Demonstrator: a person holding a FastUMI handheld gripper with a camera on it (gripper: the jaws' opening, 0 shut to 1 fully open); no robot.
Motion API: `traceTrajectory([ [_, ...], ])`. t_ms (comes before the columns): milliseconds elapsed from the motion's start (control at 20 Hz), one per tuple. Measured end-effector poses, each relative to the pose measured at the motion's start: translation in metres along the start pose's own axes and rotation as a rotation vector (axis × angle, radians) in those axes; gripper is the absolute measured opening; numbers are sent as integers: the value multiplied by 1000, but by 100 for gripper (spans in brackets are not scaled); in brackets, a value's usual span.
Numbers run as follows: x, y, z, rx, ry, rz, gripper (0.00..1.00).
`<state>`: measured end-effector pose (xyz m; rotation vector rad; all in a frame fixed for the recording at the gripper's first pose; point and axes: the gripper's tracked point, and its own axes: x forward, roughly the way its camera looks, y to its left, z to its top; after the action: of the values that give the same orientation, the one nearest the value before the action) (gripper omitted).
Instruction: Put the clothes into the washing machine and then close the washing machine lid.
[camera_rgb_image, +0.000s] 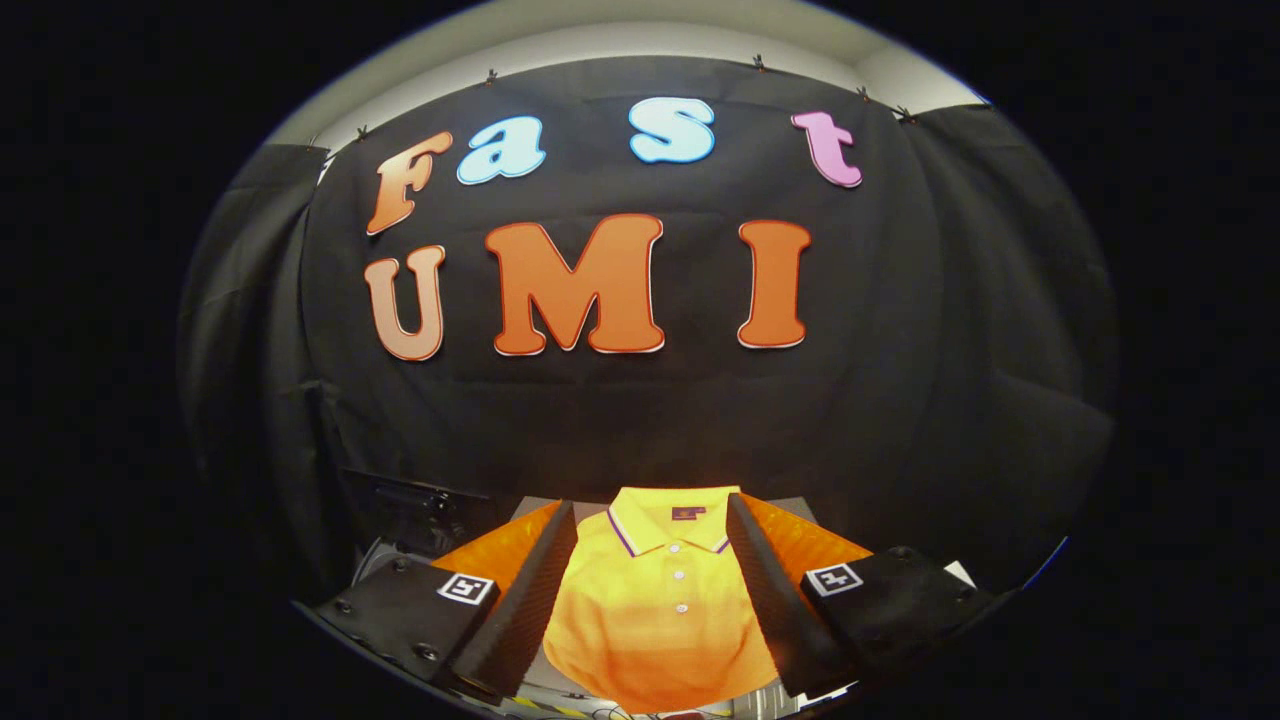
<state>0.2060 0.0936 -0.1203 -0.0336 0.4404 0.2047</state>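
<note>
Shirt (660, 610): yellow-orange polo, folded, buttons and collar up, lying flat directly ahead of the gripper (655, 600) and framed between its two fingers (525, 600). Collar end farthest from the gripper, hem end nearest; long axis running straight away along the finger direction, so roughly parallel to both fingers. Fingers spread wide, nothing pinched, no visible contact with the fabric; whether above the shirt or level with it hard to tell through the fisheye. Shirt centred in the gap, about even margin to each finger, sleeves folded under or hidden behind the finger pads. Resting on a light surface (790, 505), visible only as slivers past the collar and beside the right finger. Dark object (420, 510) left of the shirt and beyond the left finger, possibly the washing machine, too dim to confirm; lid state not readable. Judged stage: start of task, garment not yet grasped, nothing loaded. Next move likely turns on that parallel alignment: closing as-is would pinch across the shirt's width, so probably a descent onto the near or middle section to bunch fabric between the pads. Risk: folded layers separating, only the top layer caught. Machine direction from shirt: probably left, uncertain.
</note>
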Motion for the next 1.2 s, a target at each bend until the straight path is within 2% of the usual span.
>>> traceTrajectory([
  [100,22,-2,-14,12,42,0,97],
  [450,83,-35,-63,-30,193,-82,98],
  [650,100,-41,-94,-47,290,-79,98],
  [1200,122,-53,-144,-11,356,-74,97],
])
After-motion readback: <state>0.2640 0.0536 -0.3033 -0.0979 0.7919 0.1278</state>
